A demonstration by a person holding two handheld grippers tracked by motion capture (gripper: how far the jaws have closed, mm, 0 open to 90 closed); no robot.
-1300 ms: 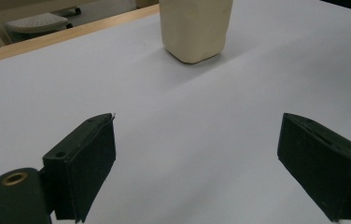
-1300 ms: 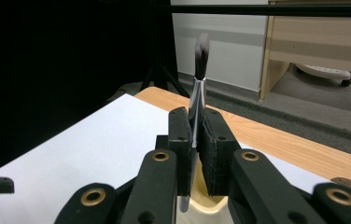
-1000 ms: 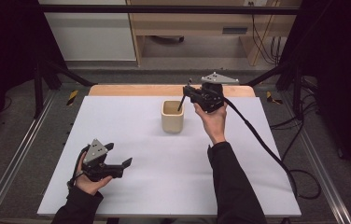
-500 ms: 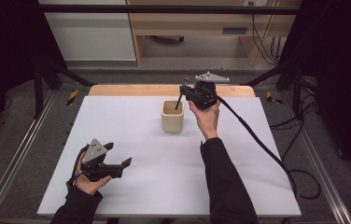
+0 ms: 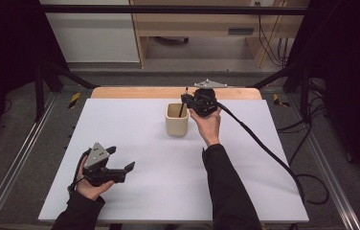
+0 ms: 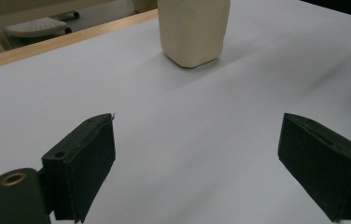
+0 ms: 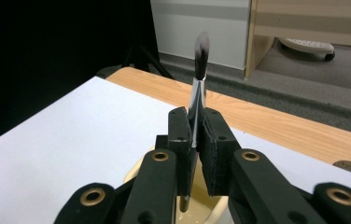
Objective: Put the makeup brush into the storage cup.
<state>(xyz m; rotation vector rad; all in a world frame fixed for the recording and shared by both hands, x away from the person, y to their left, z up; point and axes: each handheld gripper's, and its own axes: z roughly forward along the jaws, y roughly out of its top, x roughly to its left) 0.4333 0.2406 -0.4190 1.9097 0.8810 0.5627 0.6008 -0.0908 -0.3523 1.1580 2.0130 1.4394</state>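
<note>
A beige cup (image 5: 177, 120) stands upright at the back middle of the white table (image 5: 264, 163). My right gripper (image 5: 187, 101) hovers just over the cup's right rim, shut on a thin make-up brush (image 5: 184, 103). In the right gripper view the brush (image 7: 200, 60) stands bristles up between the pads (image 7: 194, 126), and its handle end dips into the cup (image 7: 204, 207). My left gripper (image 5: 121, 158) rests open near the front left with nothing between its fingers. The left gripper view has the cup (image 6: 193, 30) far ahead of the open gripper (image 6: 201, 158).
A wooden strip (image 5: 120, 92) runs along the table's back edge. The right gripper's cable (image 5: 264, 148) trails across the right side of the table and off its edge. Metal rails flank the table; shelving stands behind it.
The right hand has come down and a little left with the brush, so the handle end now sits inside the cup. The left gripper has stayed put.
</note>
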